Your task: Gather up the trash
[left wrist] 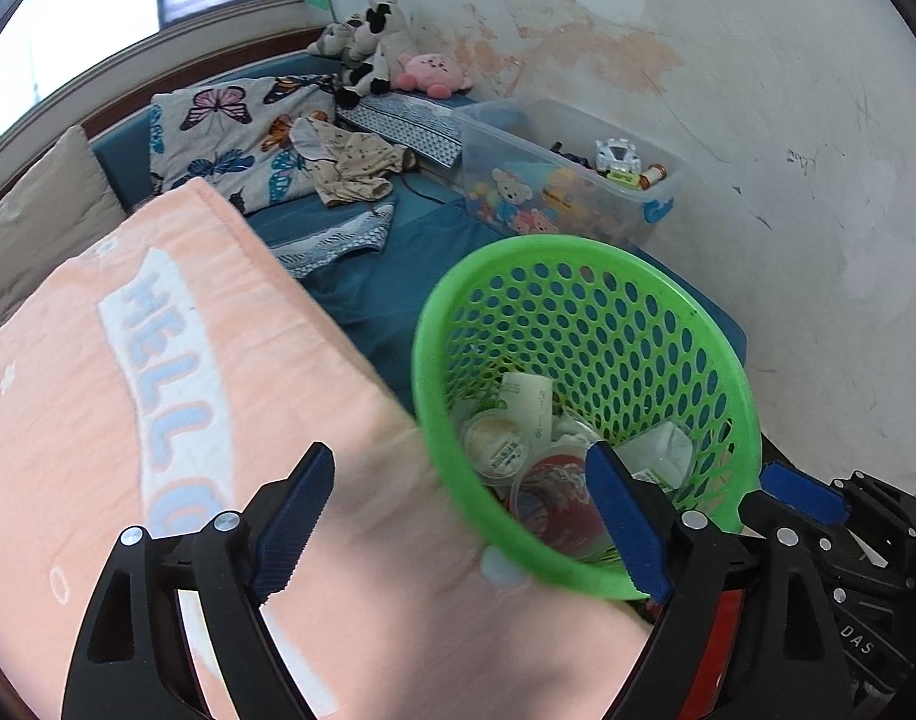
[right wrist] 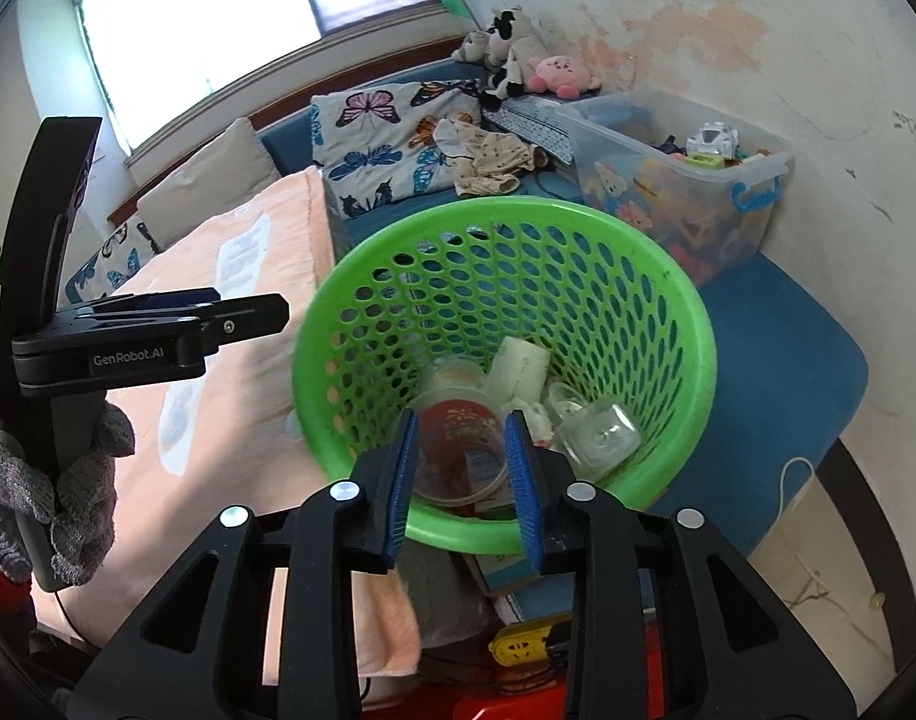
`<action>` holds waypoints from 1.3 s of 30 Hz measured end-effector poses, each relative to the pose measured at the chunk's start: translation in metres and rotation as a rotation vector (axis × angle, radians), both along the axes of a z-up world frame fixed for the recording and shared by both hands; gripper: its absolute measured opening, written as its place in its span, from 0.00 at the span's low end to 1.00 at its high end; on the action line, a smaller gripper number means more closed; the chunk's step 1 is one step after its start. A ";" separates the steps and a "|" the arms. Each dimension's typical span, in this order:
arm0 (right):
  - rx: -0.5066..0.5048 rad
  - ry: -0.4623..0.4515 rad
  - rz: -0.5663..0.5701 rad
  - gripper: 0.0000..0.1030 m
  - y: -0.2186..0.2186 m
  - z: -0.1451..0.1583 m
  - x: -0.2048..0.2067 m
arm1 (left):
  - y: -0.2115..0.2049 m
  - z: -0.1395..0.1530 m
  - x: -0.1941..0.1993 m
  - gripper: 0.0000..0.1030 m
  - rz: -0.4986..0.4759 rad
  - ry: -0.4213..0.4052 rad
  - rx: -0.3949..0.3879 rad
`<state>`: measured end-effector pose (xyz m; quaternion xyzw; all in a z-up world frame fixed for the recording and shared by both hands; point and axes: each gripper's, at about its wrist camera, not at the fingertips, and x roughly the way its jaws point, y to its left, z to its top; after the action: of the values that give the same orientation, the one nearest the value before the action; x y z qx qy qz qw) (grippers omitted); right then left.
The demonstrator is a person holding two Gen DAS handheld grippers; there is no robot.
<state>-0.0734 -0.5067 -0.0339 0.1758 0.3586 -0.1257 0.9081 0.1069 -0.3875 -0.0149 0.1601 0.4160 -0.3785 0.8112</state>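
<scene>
A green perforated basket (left wrist: 608, 324) (right wrist: 518, 276) stands tilted on the blue bed, against a pink towel. Inside lie a clear cup with a red label (left wrist: 548, 504) (right wrist: 458, 444), a round foil-lidded cup (left wrist: 497, 441), a white carton (right wrist: 521, 369) and clear plastic packaging (right wrist: 596, 438). My left gripper (left wrist: 458, 534) is wide open, straddling the basket's near left rim with no pad touching it. My right gripper (right wrist: 463, 489) hovers over the near rim, its jaws apart, with the red-label cup seen below between them. One right finger (left wrist: 800, 492) shows beside the basket's right rim.
The pink "HELLO" towel (left wrist: 158, 390) fills the left. A clear bin of toys (left wrist: 578, 168) stands by the stained wall. Butterfly pillow (right wrist: 392, 132) and plush toys (right wrist: 518, 60) lie behind. A gloved hand (right wrist: 68, 480) holds the left gripper (right wrist: 266, 309). Yellow power strip (right wrist: 518, 648) and paper bag (right wrist: 818, 540) are below.
</scene>
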 end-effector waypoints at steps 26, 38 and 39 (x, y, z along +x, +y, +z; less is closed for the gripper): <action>-0.085 -0.066 0.126 0.87 0.094 0.025 0.008 | 0.157 0.042 -0.017 0.93 0.274 -0.151 -0.040; -0.099 -0.084 0.154 0.92 0.126 0.034 0.005 | 0.220 0.041 -0.032 0.93 0.366 -0.179 -0.041; -0.099 -0.086 0.156 0.92 0.127 0.034 0.005 | 0.225 0.041 -0.034 0.93 0.374 -0.182 -0.041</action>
<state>-0.0682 -0.3795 0.0004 0.1075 0.3250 -0.0646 0.9374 0.0731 -0.1627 0.0260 0.0972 0.3557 -0.2135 0.9047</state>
